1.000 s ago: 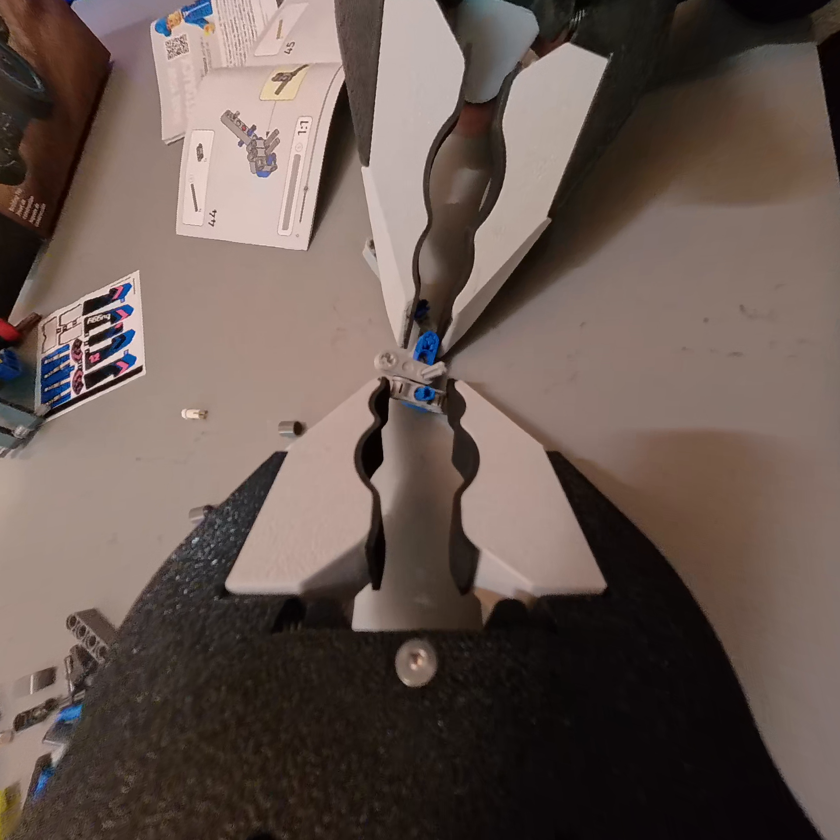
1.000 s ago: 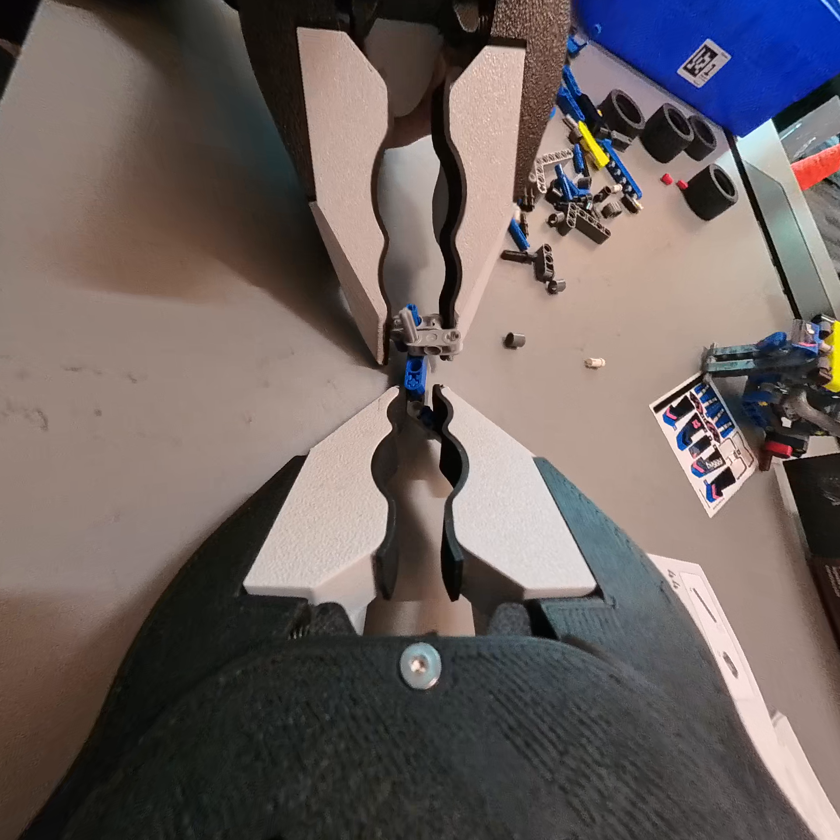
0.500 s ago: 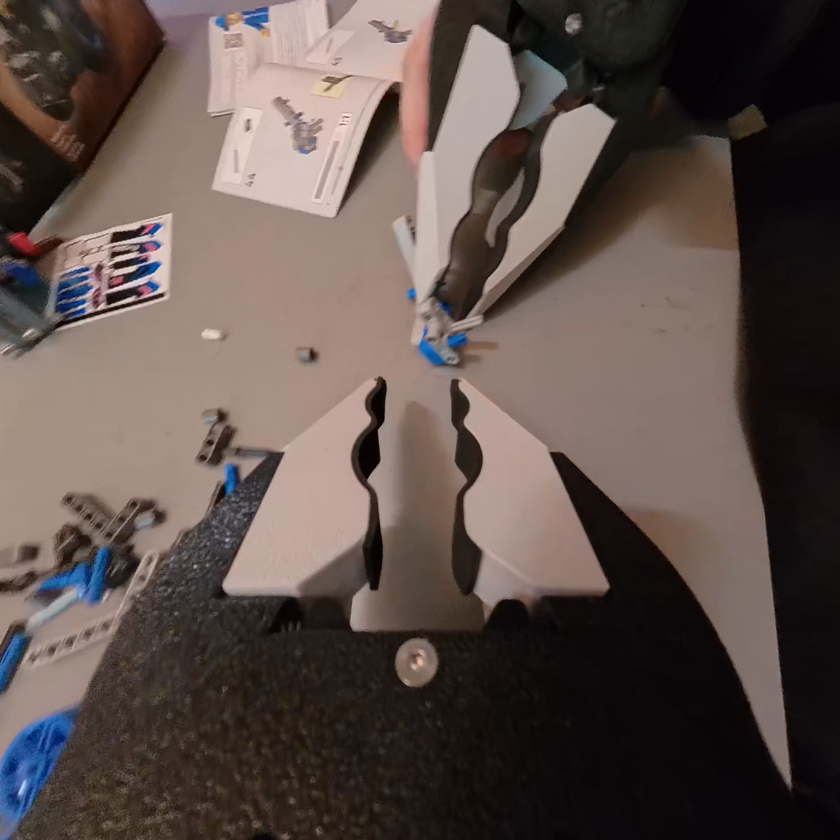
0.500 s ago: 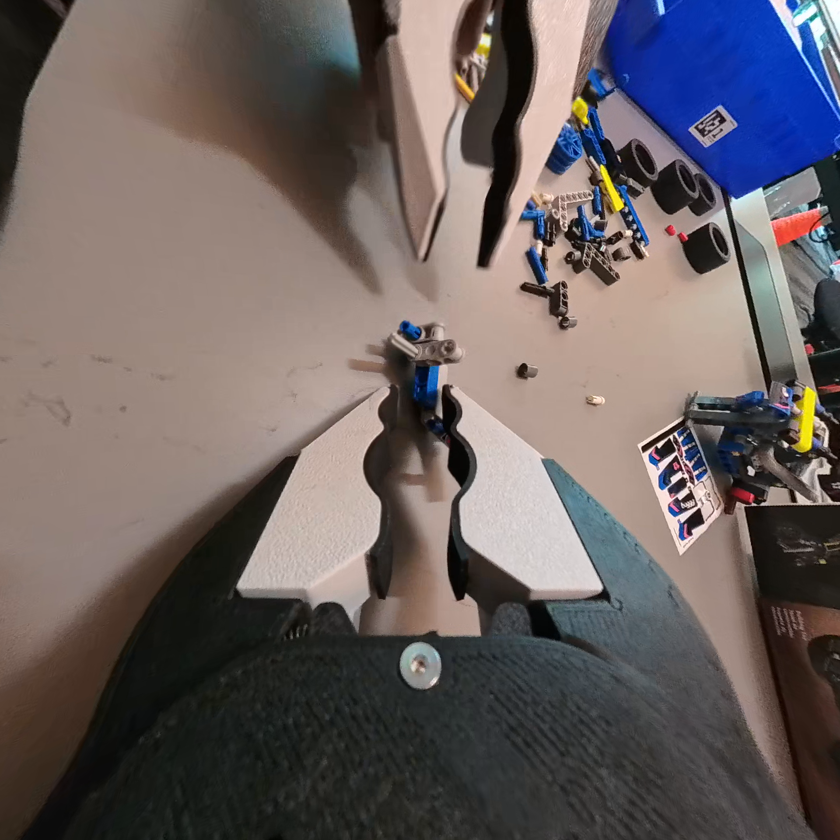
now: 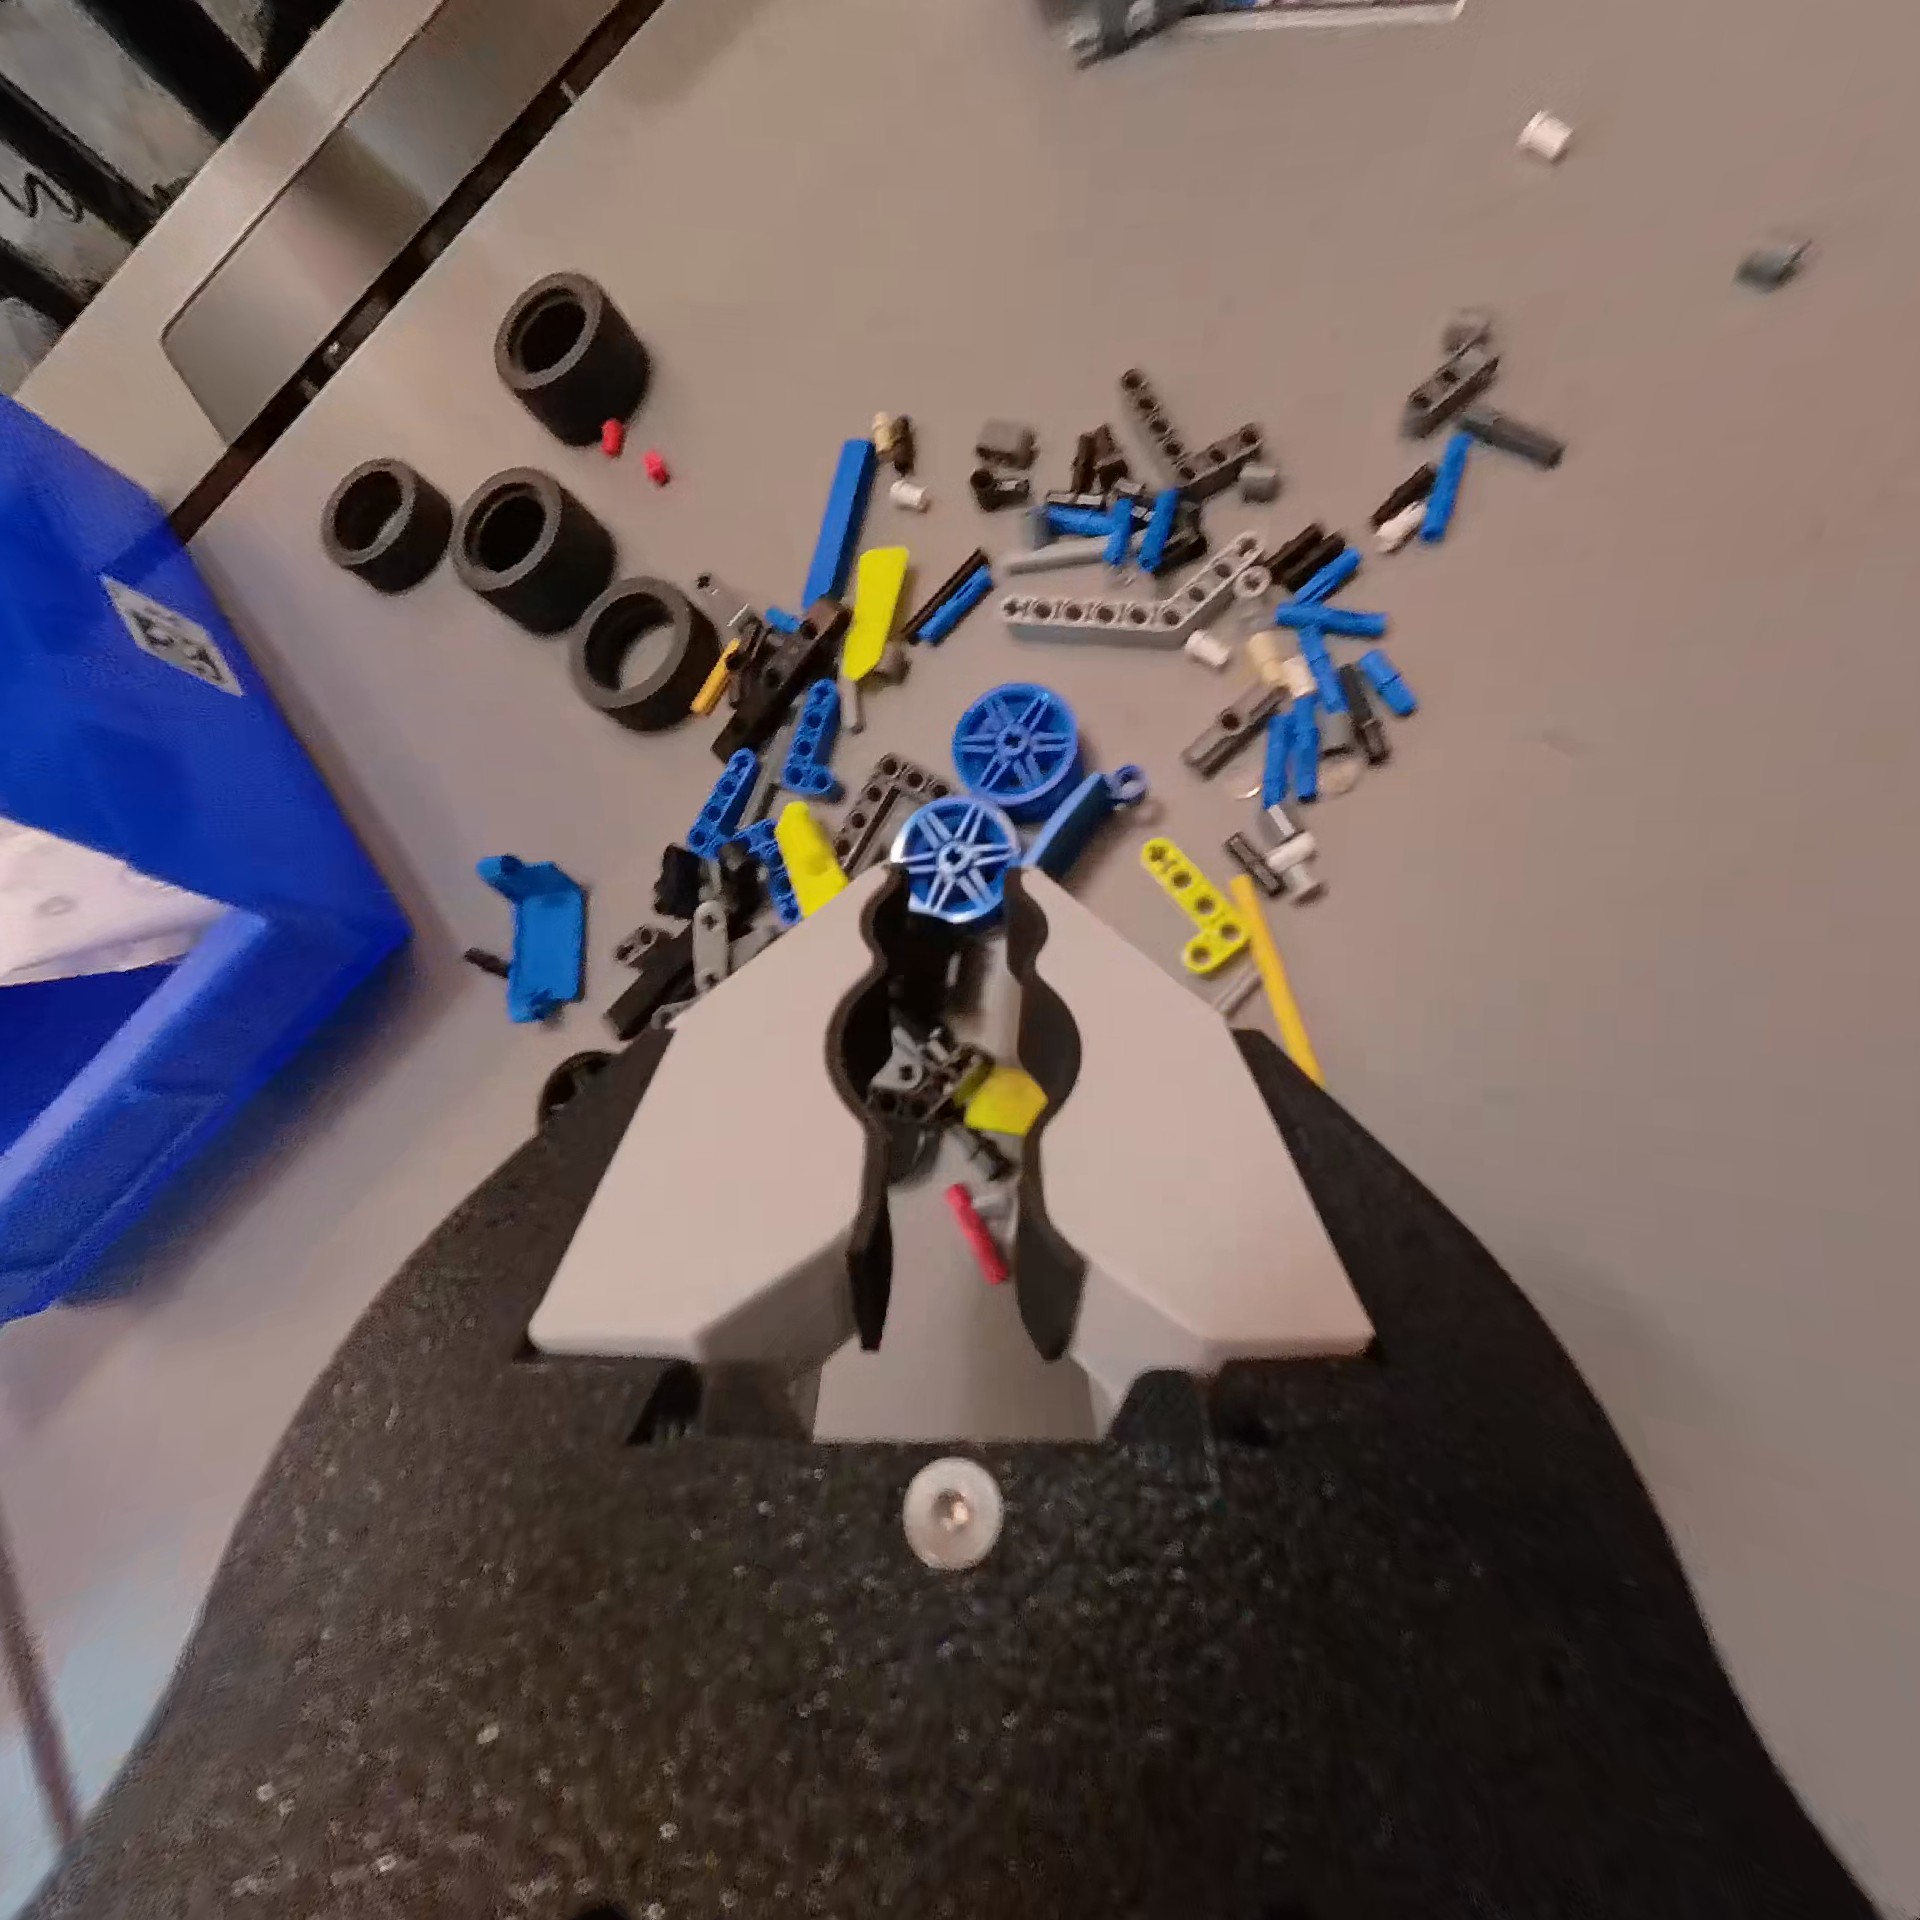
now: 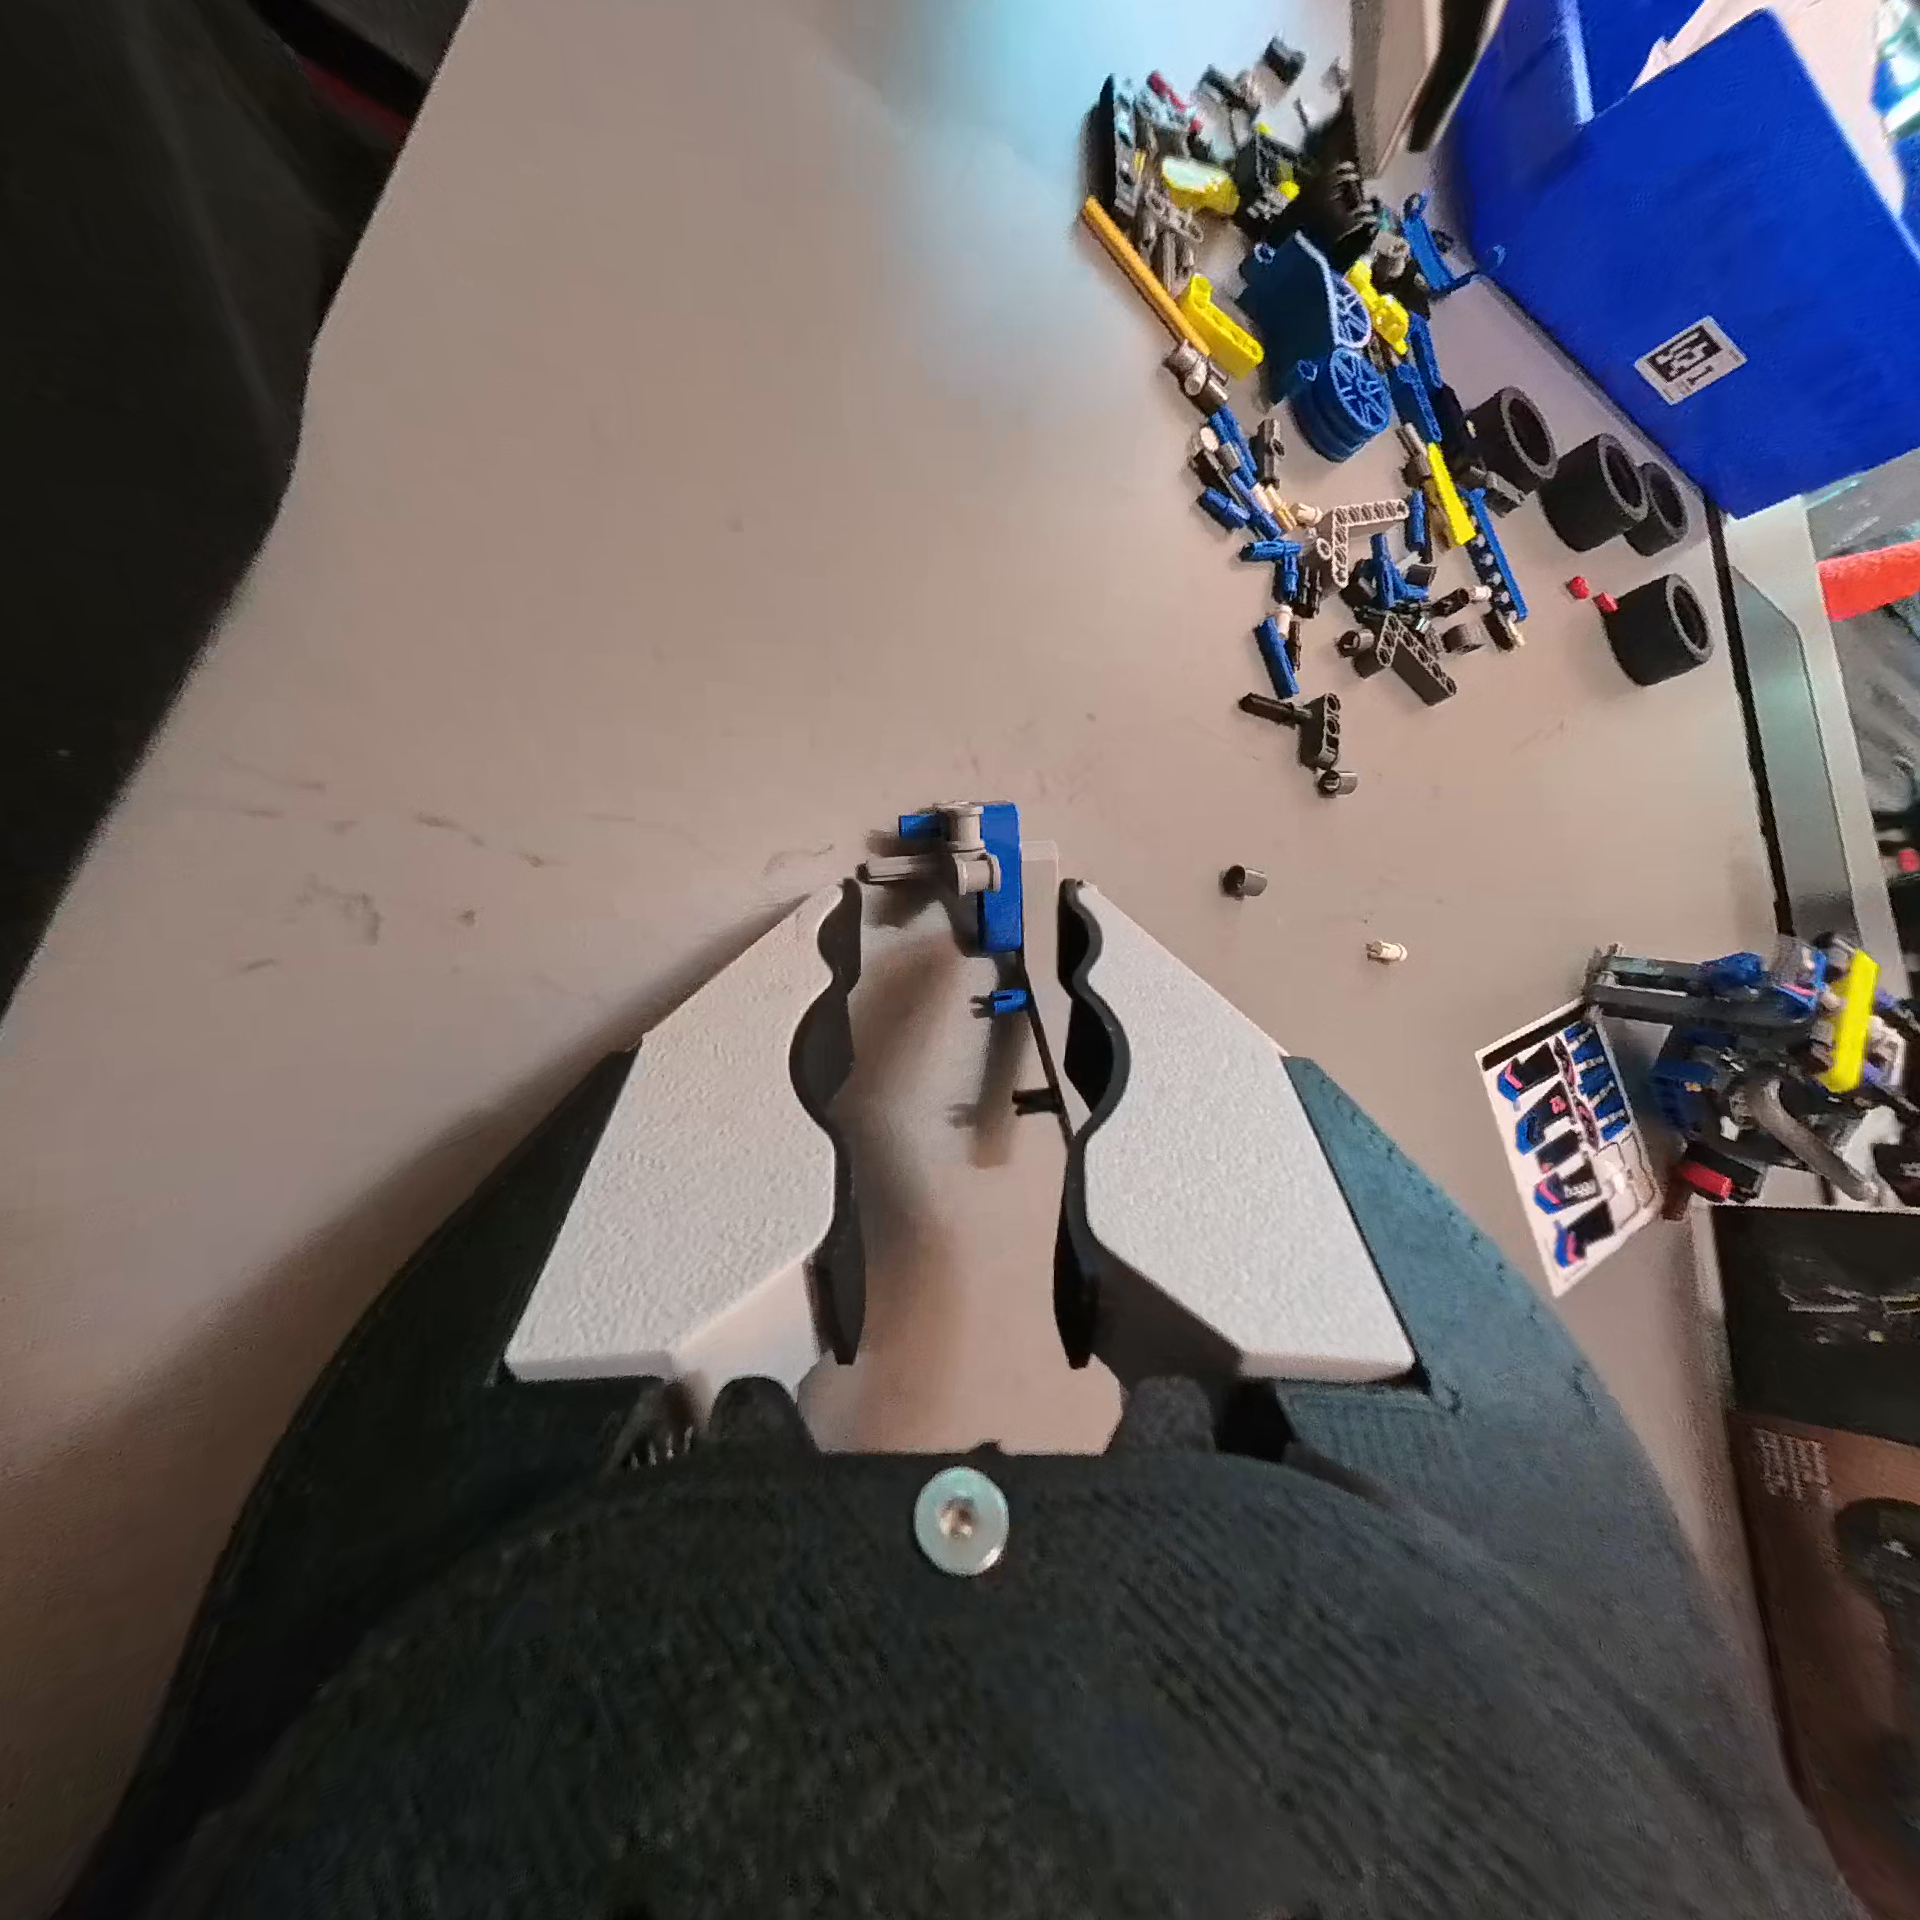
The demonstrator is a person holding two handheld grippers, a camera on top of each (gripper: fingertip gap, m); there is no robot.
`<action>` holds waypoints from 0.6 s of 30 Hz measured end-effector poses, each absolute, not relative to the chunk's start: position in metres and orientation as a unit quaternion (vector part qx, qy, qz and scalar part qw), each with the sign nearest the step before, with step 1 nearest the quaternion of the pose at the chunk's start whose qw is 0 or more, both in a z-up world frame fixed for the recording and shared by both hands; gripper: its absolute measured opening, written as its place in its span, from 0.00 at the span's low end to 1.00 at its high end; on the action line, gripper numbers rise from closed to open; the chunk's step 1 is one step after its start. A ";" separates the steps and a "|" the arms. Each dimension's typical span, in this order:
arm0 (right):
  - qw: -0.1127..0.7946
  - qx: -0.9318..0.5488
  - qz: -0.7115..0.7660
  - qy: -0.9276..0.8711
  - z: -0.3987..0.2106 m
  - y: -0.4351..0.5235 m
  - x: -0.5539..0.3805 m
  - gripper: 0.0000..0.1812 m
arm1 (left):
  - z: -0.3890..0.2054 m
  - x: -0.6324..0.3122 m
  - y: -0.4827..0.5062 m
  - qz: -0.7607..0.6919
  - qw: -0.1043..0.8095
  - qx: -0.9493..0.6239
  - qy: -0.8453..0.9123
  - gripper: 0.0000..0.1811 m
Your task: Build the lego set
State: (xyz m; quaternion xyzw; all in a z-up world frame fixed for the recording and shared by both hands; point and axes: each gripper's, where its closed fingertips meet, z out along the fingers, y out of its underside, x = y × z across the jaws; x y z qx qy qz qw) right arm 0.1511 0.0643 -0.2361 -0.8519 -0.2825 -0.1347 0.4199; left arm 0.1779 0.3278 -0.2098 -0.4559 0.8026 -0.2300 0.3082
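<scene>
Grey, wavy-edged fingers of the left hand-held gripper (image 5: 951, 883) stand parted and empty above a scatter of loose lego parts (image 5: 1143, 623) on the grey counter (image 5: 1558, 935). Right at their tips lies a blue spoked wheel rim (image 5: 956, 854), with a second blue spoked wheel rim (image 5: 1014, 743) just beyond it toward 12 o'clock. Seen through the gap between the fingers are small dark connectors, a yellow piece and a short red axle (image 5: 977, 1234). At 2 o'clock from the tips lies a yellow perforated L-shaped beam (image 5: 1195, 904) beside a long yellow rod (image 5: 1273, 982). Toward 10 and 11 o'clock sit four black rubber tyres (image 5: 535, 545), and at 9 o'clock stands a blue plastic bin (image 5: 156, 831).

In the right wrist view, the right hand-held gripper (image 6: 951, 883) is likewise released, its jaws apart. A small blue-and-grey lego sub-assembly (image 6: 987, 878) rests on the counter at the tips, close to the right-hand finger; whether it touches that finger I cannot tell. At 3 o'clock lie a small dark bush (image 6: 1244, 881) and a tiny pale pin (image 6: 1385, 949). Farther at 3 o'clock are a sticker sheet (image 6: 1558, 1143) and a partly built blue, grey and yellow lego model (image 6: 1766, 1049). The parts pile, tyres and blue bin lie toward 1 o'clock.
</scene>
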 end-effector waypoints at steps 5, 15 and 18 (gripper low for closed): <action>0.455 -0.849 -0.129 -0.237 -0.219 0.049 0.161 0.19 | -0.210 0.172 0.365 -0.173 0.304 -0.502 0.791 0.08; 0.453 -0.869 -0.176 -0.090 -0.219 -0.006 0.225 0.17 | -0.231 0.123 0.335 -0.215 0.173 -0.399 0.874 0.02; 0.455 -0.869 -0.178 -0.083 -0.220 -0.008 0.229 0.17 | -0.237 0.119 0.344 -0.178 0.176 -0.402 0.881 0.03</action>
